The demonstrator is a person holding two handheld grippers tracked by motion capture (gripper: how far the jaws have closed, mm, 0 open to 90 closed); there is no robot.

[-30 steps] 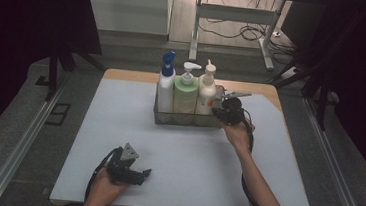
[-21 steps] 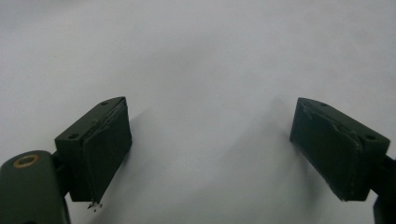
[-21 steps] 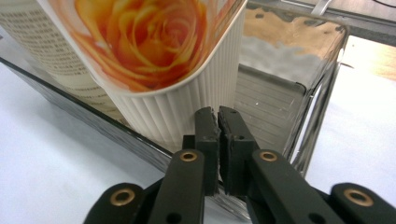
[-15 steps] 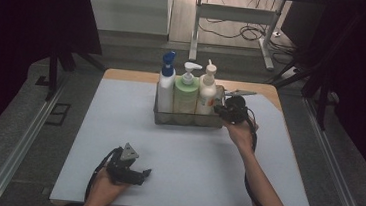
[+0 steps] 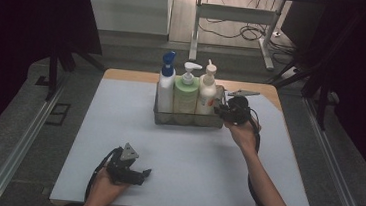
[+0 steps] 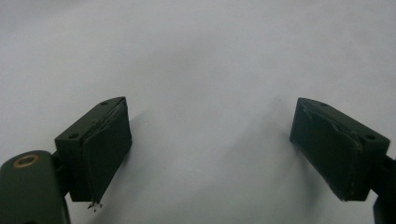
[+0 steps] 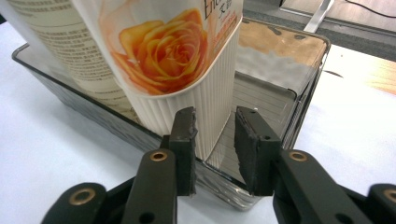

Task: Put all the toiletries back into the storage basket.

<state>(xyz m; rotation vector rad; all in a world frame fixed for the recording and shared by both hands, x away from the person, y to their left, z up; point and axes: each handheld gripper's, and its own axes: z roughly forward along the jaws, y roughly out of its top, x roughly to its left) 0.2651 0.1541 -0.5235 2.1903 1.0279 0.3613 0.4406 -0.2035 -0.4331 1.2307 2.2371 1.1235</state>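
Just beyond right gripper (image 7: 214, 149) fingers: tray (image 7: 299, 100) corner; cream bottle (image 7: 187, 88) inside

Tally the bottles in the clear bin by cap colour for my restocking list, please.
Blue-capped bottle: 1
White-pump green bottle: 1
Cream-capped rose-label bottle: 1
Total: 3 bottles, all upright in the clear bin.

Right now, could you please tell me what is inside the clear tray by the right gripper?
The clear tray holds three upright bottles: blue-capped, green, rose-labelled. Their bases are hidden behind its wall.
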